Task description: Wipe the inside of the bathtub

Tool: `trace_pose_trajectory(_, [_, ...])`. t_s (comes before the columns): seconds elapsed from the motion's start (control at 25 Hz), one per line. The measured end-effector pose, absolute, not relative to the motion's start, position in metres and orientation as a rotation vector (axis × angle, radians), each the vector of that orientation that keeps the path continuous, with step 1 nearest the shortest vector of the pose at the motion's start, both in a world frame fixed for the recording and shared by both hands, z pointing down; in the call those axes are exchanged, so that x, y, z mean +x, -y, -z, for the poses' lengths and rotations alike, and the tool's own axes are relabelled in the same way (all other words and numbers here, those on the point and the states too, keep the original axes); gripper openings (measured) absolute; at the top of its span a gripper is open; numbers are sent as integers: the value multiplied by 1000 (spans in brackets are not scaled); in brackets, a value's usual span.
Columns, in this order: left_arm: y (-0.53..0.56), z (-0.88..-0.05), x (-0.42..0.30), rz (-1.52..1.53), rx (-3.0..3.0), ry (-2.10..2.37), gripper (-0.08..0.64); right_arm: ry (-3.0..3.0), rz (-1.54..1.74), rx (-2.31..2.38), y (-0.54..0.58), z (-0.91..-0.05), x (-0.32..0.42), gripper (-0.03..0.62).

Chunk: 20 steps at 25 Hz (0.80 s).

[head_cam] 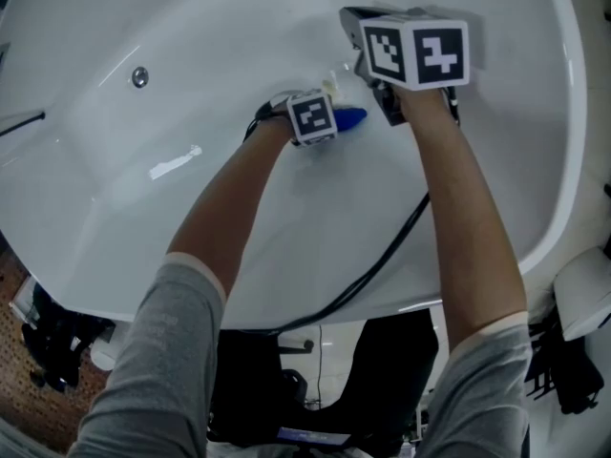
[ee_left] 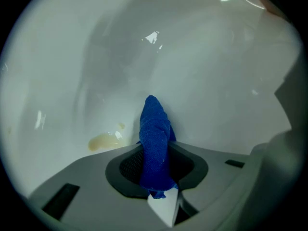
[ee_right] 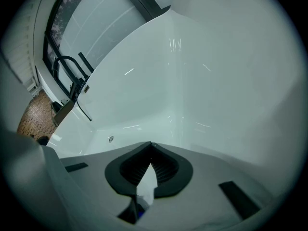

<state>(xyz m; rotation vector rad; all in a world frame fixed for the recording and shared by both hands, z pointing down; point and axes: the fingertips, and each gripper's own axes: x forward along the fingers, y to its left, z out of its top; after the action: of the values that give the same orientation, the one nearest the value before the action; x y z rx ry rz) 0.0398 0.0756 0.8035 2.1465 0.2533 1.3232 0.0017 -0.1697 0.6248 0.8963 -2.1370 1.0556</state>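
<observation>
The white bathtub [head_cam: 191,218] fills the head view. My left gripper [head_cam: 325,118] is low in the basin, shut on a folded blue cloth [head_cam: 349,117]. In the left gripper view the blue cloth [ee_left: 155,134] sticks out from between the jaws of the left gripper [ee_left: 155,150], its tip against the tub wall [ee_left: 202,81]. A yellowish smear [ee_left: 105,141] lies on the tub surface just left of the cloth. My right gripper [head_cam: 363,29] hovers just right of and above the left one. In its own view the right gripper [ee_right: 150,147] has its jaw tips together, holding nothing.
A round metal fitting [head_cam: 140,76] sits on the tub's far left slope, also seen as the fitting [ee_right: 111,139]. A black cable [head_cam: 382,256] trails over the tub's near rim. Black fixtures [ee_right: 72,78] stand at the tub's edge. Brown tiled floor [head_cam: 14,275] lies outside.
</observation>
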Motion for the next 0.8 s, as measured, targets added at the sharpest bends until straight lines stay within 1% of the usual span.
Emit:
trace_pose_trajectory(0.24, [-69,-818,40,-1337,2154,-215,110,2183,-1087,911,179,-616,-1,8])
trace_pose_trajectory(0.4, [-66,-828,27,-1400,2137,-171,110,2202,-1115,913,183,-611,-8,8])
trace_pose_trajectory(0.68, [-46,-827,23,-1386,2135,-124,110,2228,-1099,932,193,-600,-5,8])
trace_pose_trajectory(0.8, [-26,-832,0,-1482,2083,-58,110,2233,-1101,935,200,-600,-5,8])
